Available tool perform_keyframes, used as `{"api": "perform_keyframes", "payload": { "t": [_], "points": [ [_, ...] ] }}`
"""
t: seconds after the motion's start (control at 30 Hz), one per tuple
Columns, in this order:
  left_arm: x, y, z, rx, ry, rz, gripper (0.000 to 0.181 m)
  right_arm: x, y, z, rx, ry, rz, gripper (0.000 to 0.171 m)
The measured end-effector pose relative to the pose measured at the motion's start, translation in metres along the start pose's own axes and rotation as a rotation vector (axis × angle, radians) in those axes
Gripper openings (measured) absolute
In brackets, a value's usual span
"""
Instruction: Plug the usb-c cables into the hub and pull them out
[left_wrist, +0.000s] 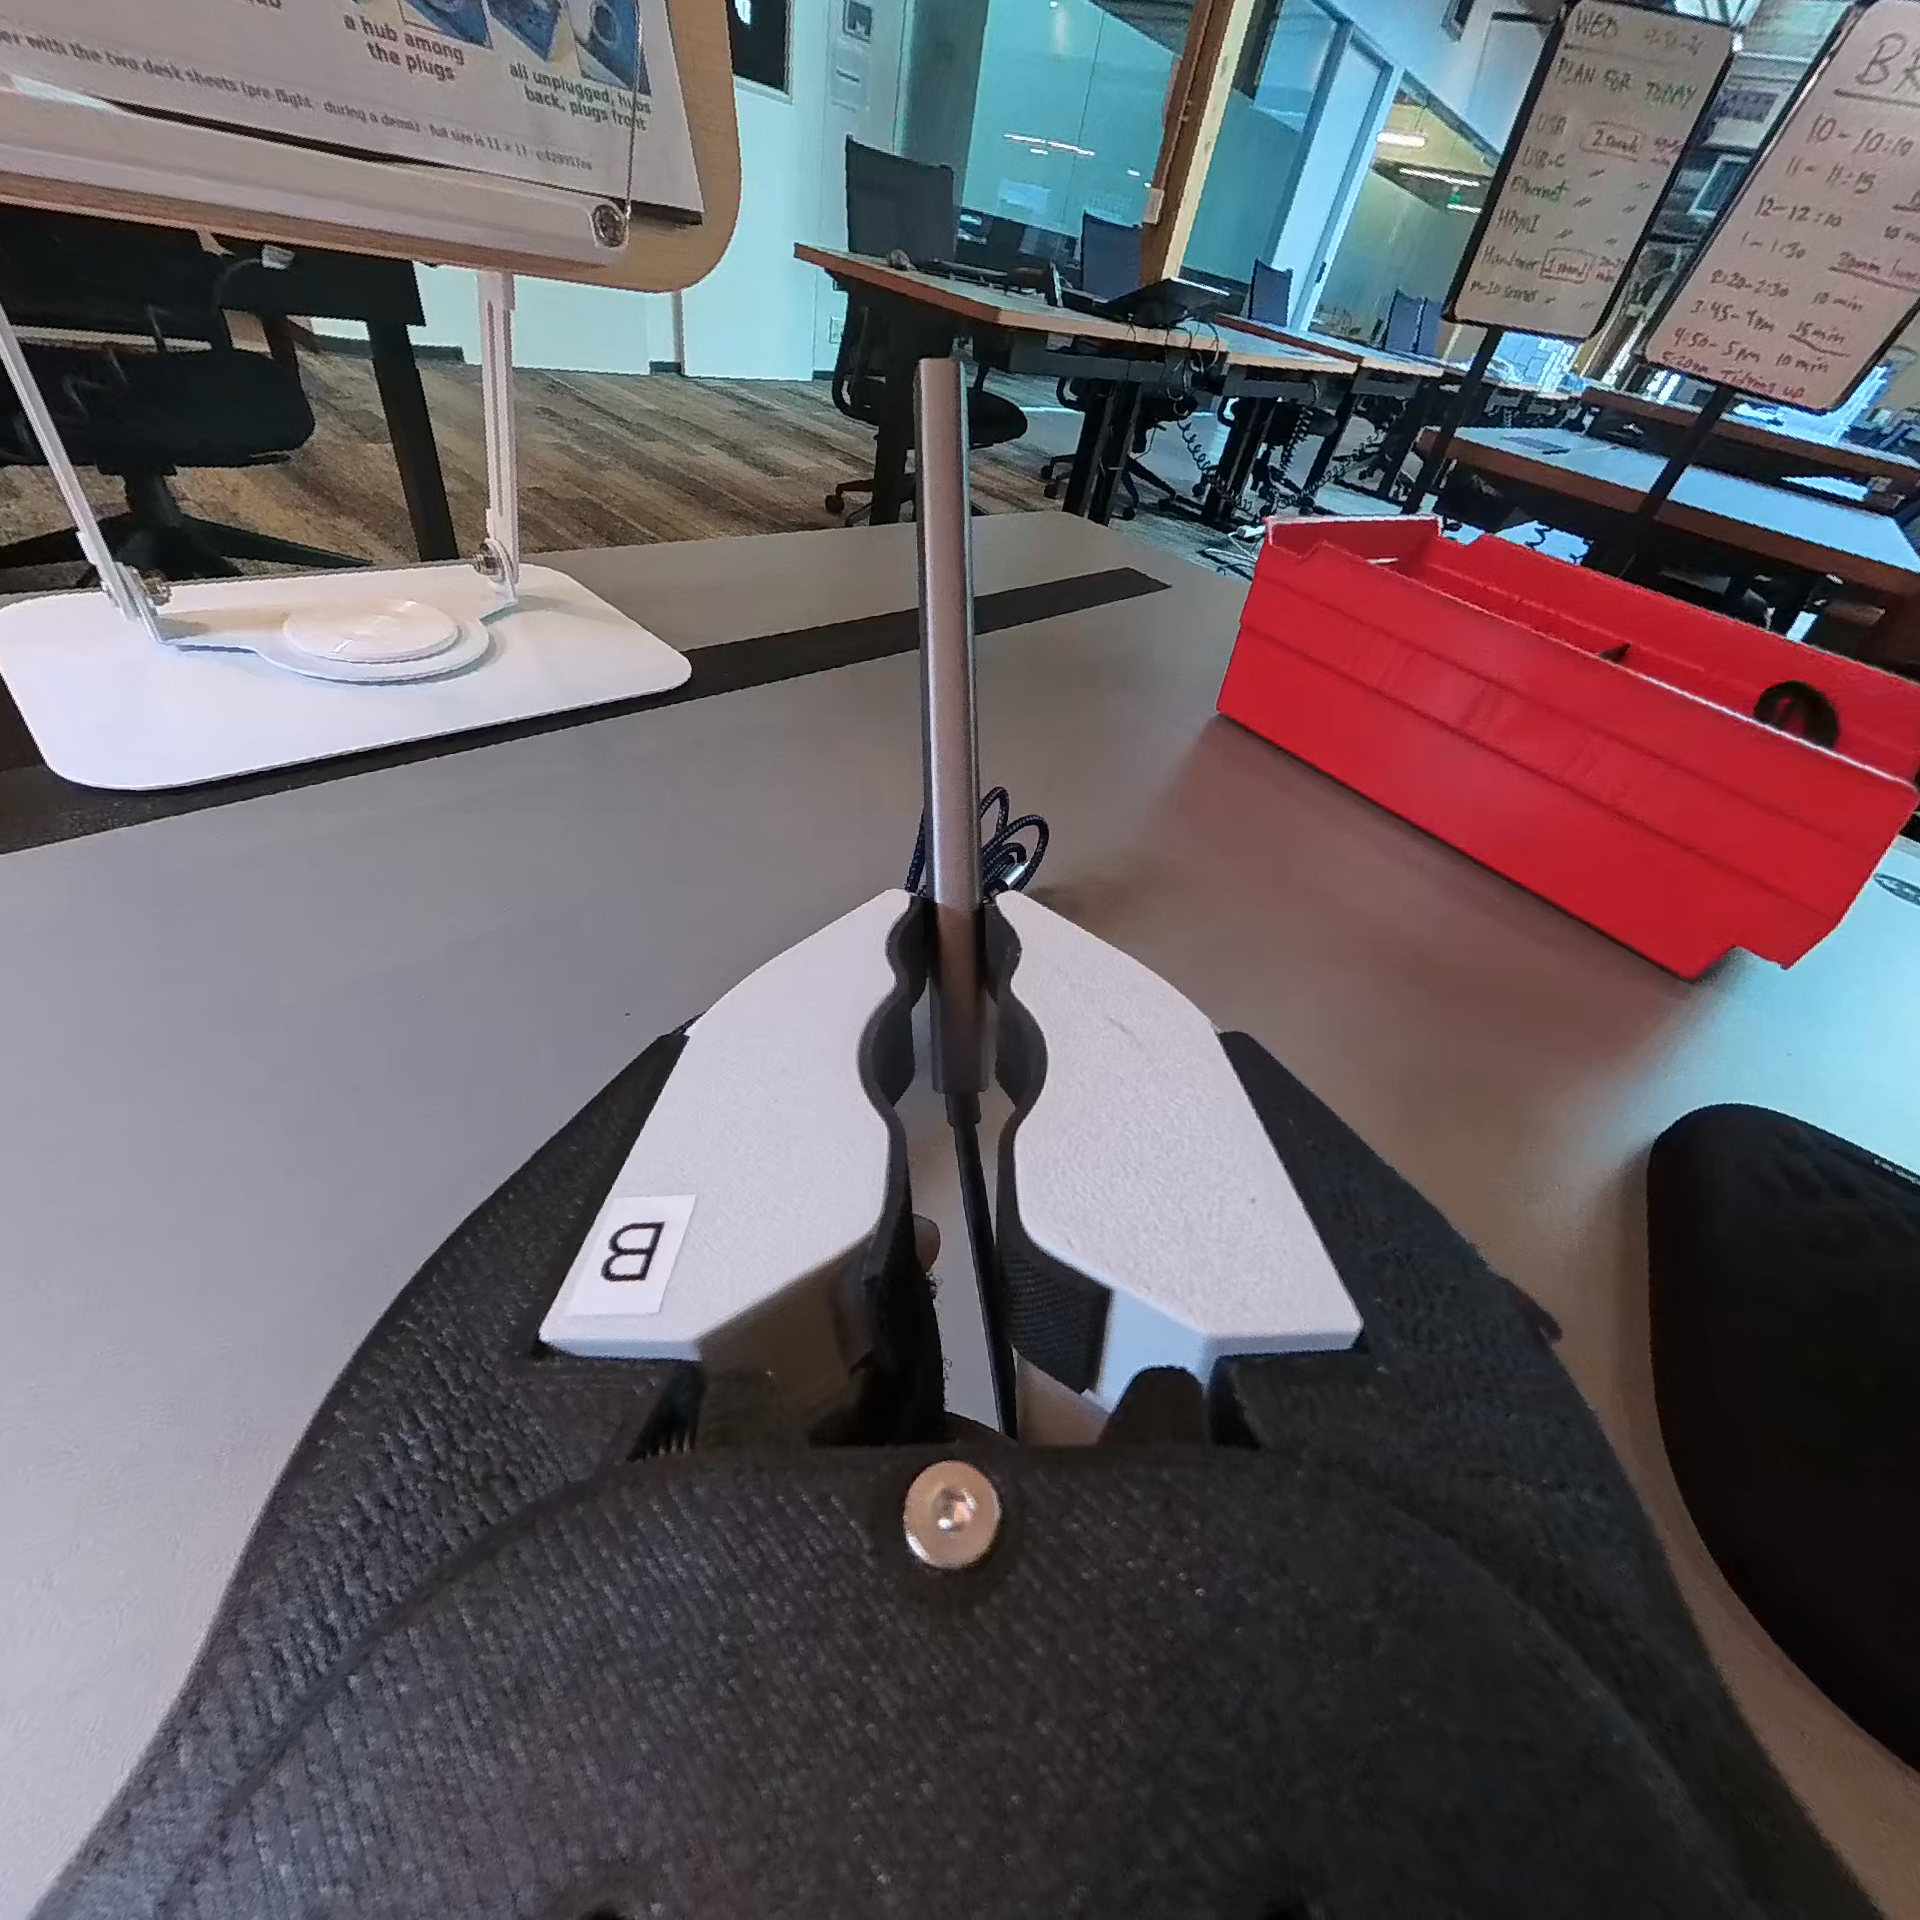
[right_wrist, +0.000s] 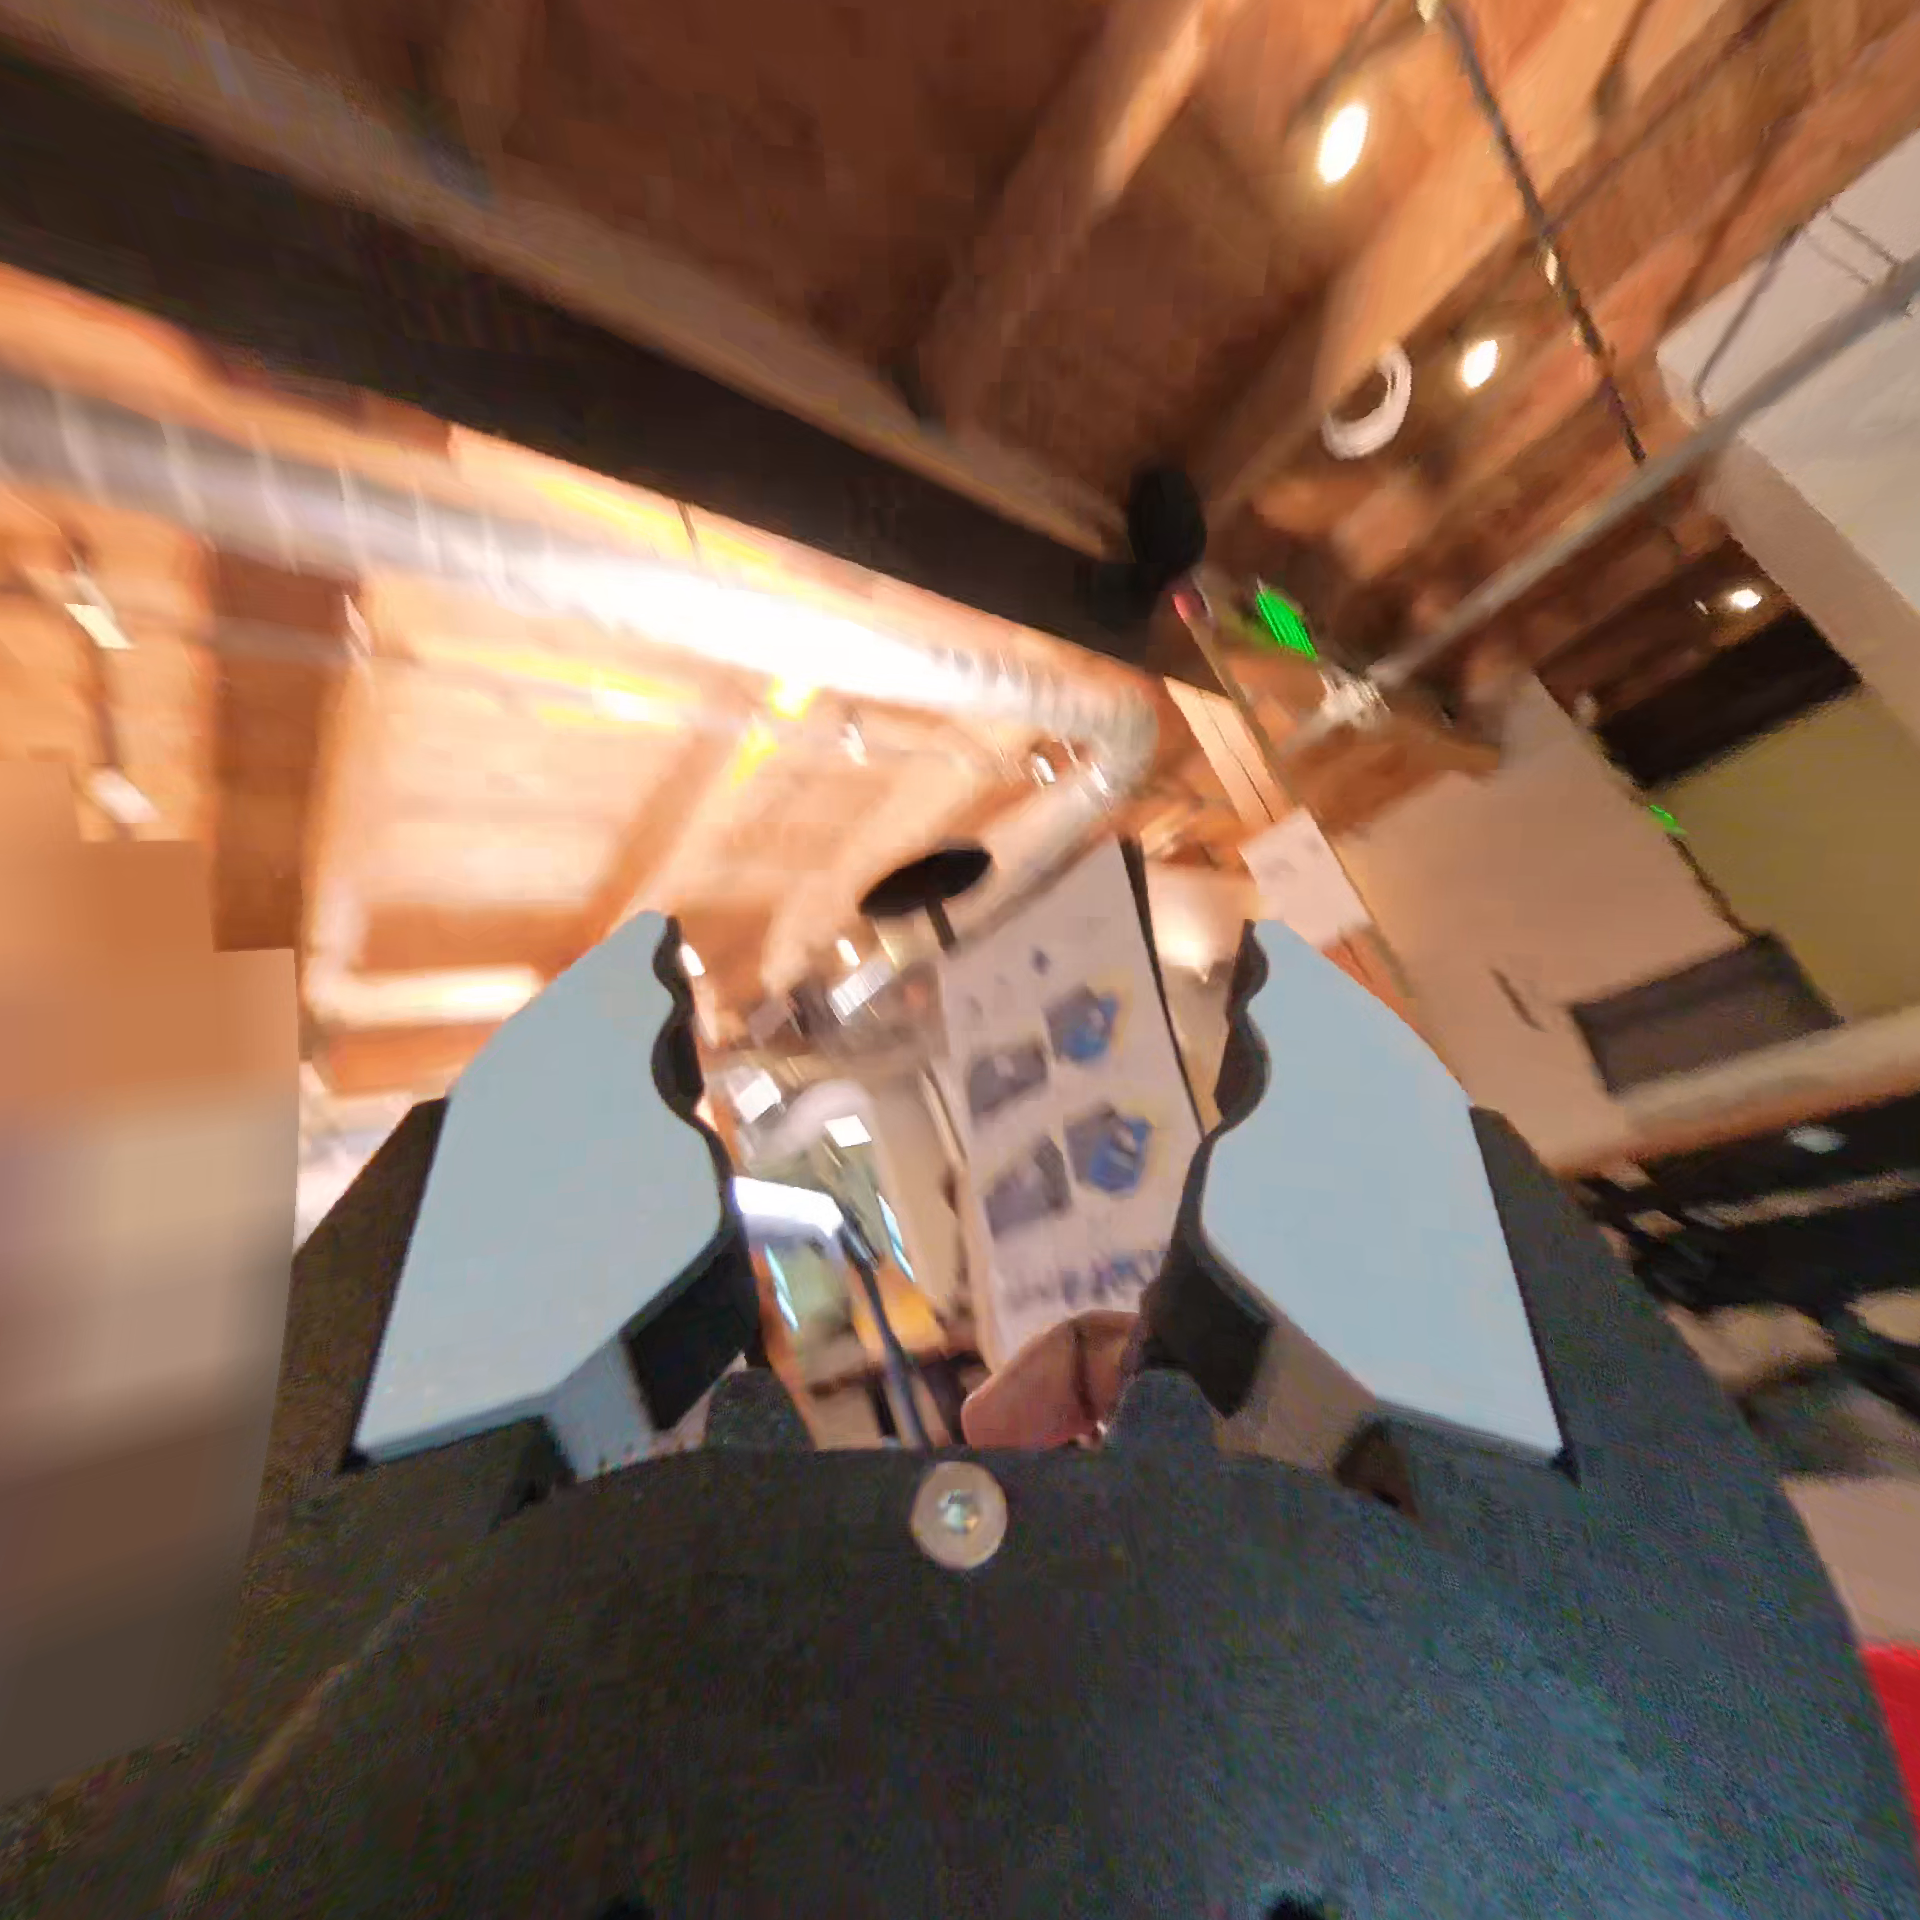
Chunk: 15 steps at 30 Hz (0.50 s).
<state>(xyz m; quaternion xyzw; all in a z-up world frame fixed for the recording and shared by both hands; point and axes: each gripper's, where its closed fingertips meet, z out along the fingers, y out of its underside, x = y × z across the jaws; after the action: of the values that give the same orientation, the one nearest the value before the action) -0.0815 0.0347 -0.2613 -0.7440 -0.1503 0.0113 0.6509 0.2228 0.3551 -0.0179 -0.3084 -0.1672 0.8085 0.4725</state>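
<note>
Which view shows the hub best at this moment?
The left wrist view. The hub stands sharp and edge-on, clamped between the fingers of the left gripper, its thin cable trailing back between them. The right wrist view is blurred and tilted up at the ceiling; its right gripper is open and empty, with no hub visible.

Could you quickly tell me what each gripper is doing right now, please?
Left gripper: closed on the grey hub.
Right gripper: open, holding nothing.
</note>
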Motion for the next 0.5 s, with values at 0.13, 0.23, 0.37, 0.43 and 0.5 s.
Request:
{"api": "perform_keyframes", "payload": {
  "t": [0.13, 0.23, 0.37, 0.43, 0.5],
  "points": [
    [0.0, -0.001, 0.0, 0.006, -0.002, 0.0, 0.011, -0.031, 0.068, 0.032, -0.257, 0.098, -0.228, 0.097],
    [0.0, -0.002, -0.001, 0.012, -0.001, 0.001, 0.011, -0.07, 0.125, 0.054, -0.303, 0.044, -0.301, 0.079],
    [0.0, -0.005, -0.002, 0.026, 0.005, -0.014, 0.011, -0.114, 0.231, 0.073, -0.457, -0.093, -0.345, 0.06],
    [-0.001, -0.008, -0.004, 0.04, 0.007, -0.026, 0.011, -0.113, 0.293, 0.075, -0.581, -0.095, -0.451, 0.056],
    [-0.001, -0.011, -0.006, 0.055, 0.015, -0.043, 0.011, -0.1, 0.353, 0.069, -0.709, -0.082, -0.621, 0.05]
  ]
}}
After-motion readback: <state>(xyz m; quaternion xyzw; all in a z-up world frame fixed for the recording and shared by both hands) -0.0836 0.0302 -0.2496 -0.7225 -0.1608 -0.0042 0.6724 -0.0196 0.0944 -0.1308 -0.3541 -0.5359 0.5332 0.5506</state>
